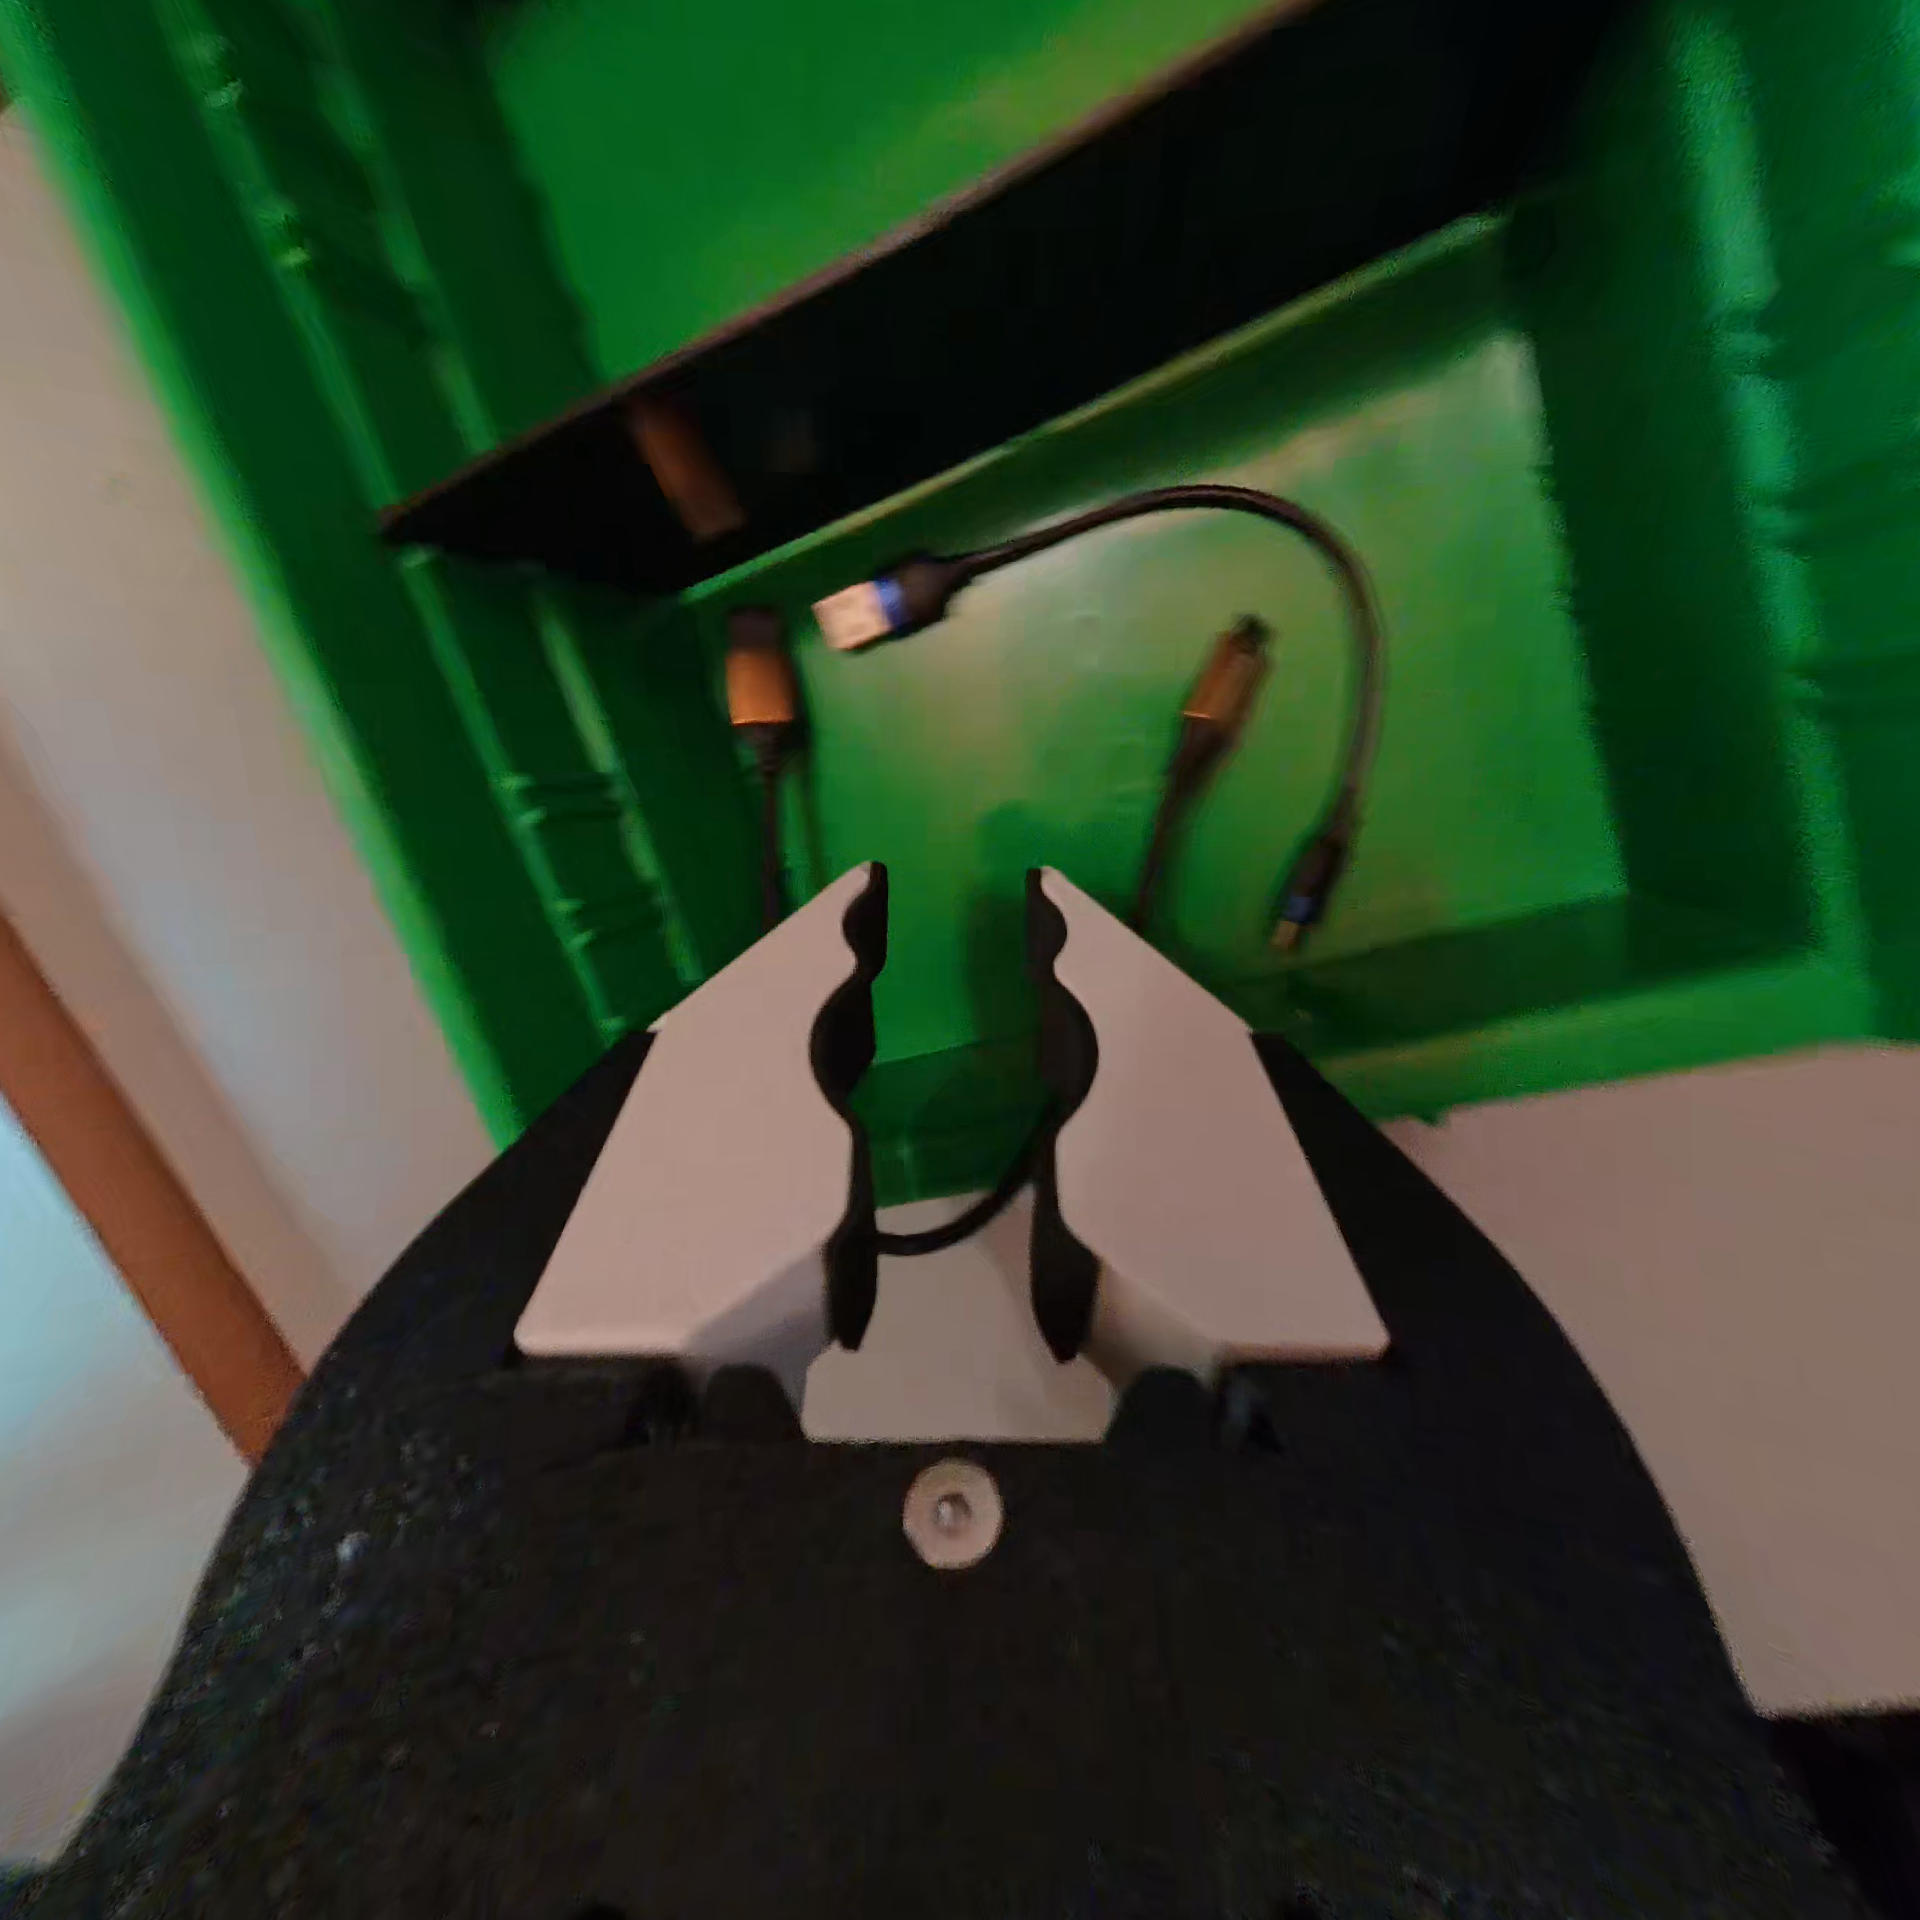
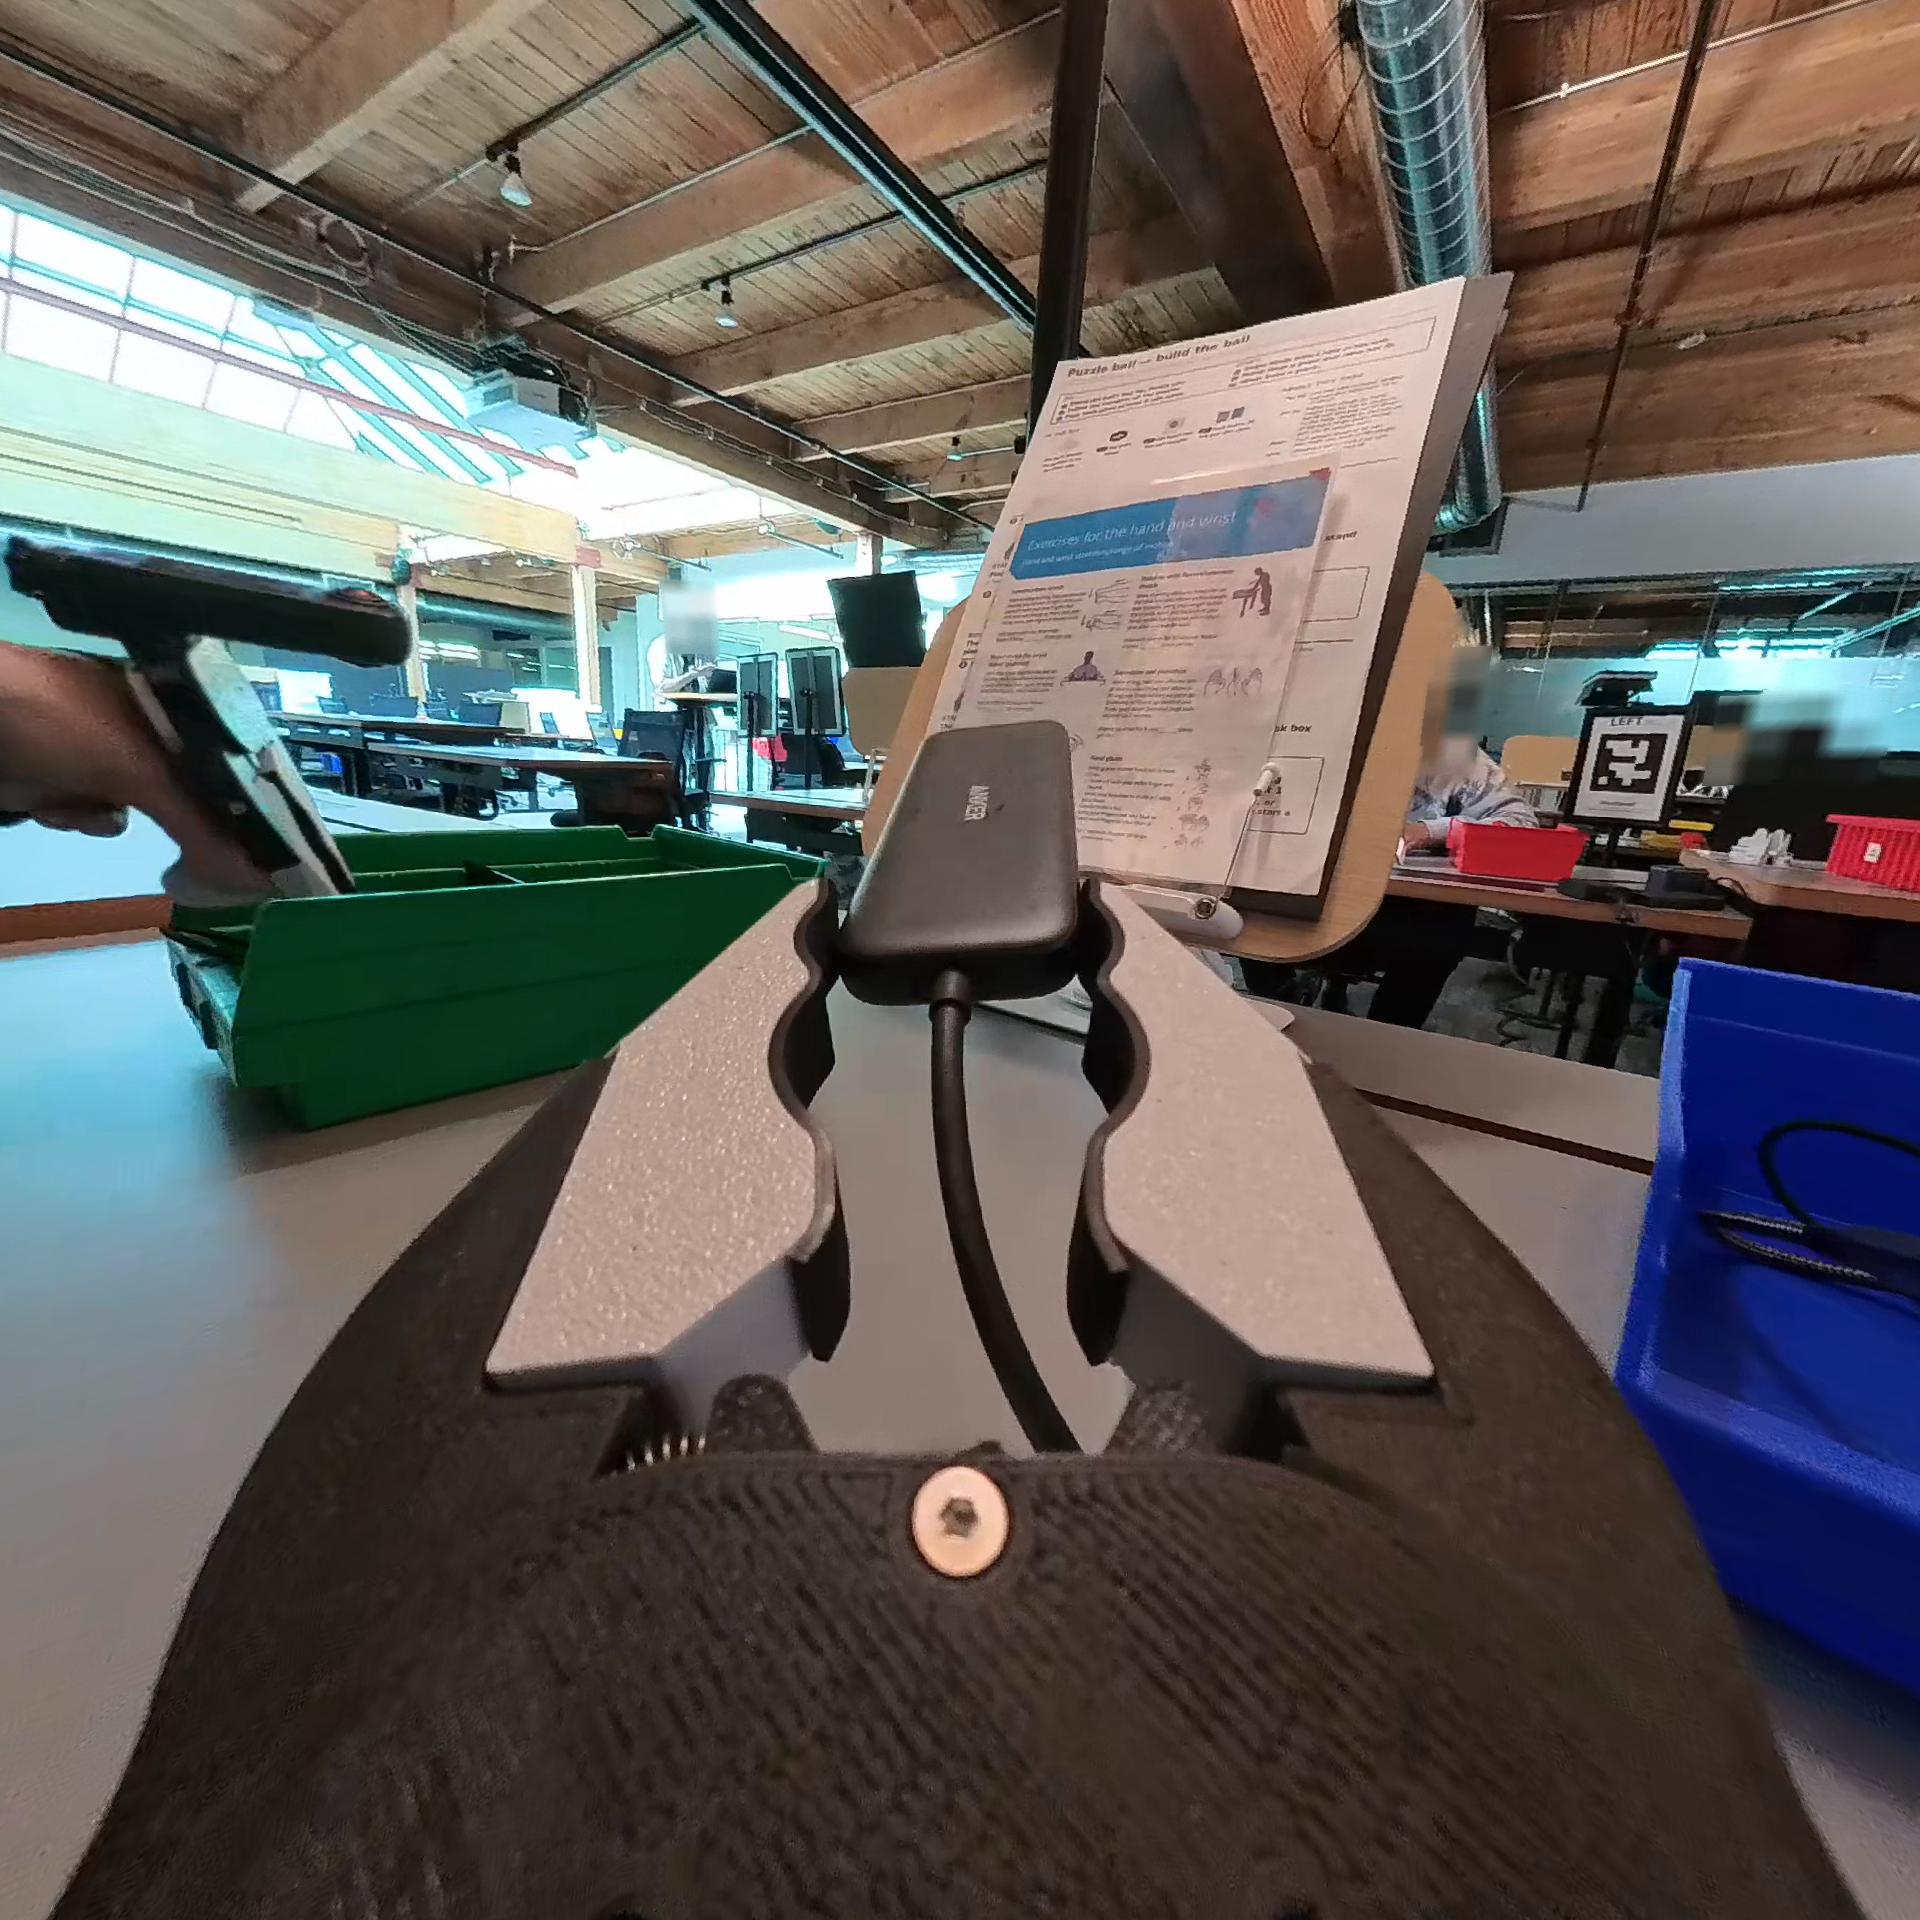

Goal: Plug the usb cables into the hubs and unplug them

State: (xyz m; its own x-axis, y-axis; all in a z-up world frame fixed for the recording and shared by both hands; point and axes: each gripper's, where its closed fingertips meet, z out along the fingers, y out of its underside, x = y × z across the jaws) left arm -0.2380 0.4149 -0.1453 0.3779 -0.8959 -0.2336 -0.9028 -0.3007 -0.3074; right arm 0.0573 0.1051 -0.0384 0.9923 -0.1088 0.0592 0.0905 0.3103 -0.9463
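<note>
My left gripper (image 1: 956, 883) is open and empty, held over a compartment of the green bin (image 1: 1455, 997). In the compartment lie a black braided cable with a blue-collared USB plug (image 1: 873, 613) and a cable with two gold-sleeved plugs (image 1: 758, 675), (image 1: 1226, 686). The loop of the gold cable (image 1: 956, 1216) shows between the finger bases, beneath them. My right gripper (image 2: 961, 914) is shut on a black USB hub (image 2: 977, 821), held above the table, and the hub's cord (image 2: 966, 1143) trails back between the fingers. The left gripper also shows in the right wrist view (image 2: 260, 800), dipping into the green bin (image 2: 499, 966).
A black divider (image 1: 935, 364) crosses the green bin behind the cables. A blue bin (image 2: 1766, 1299) with dark cables (image 2: 1818, 1236) stands at the right. A document stand with printed sheets (image 2: 1195, 623) stands behind the hub on the grey table (image 2: 156, 1195).
</note>
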